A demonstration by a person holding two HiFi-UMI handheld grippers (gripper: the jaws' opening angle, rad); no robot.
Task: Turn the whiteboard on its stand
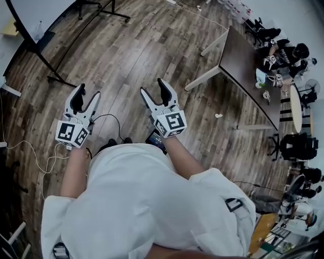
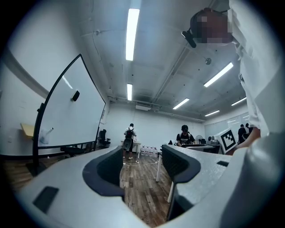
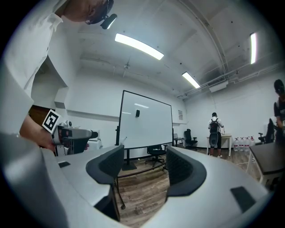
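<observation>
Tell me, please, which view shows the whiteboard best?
The right gripper view: the whole whiteboard faces the camera, on its stand. The left gripper view shows the whiteboard at a steep slant. The head view shows only a part of it, from above.

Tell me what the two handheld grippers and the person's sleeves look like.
Both the left gripper and right gripper have pale grey bodies with two curved jaws lined with black pads. Each carries a white cube printed with black square markers. The person wears a white top with short, loose sleeves. A thin black cable loops beside the left gripper.
</observation>
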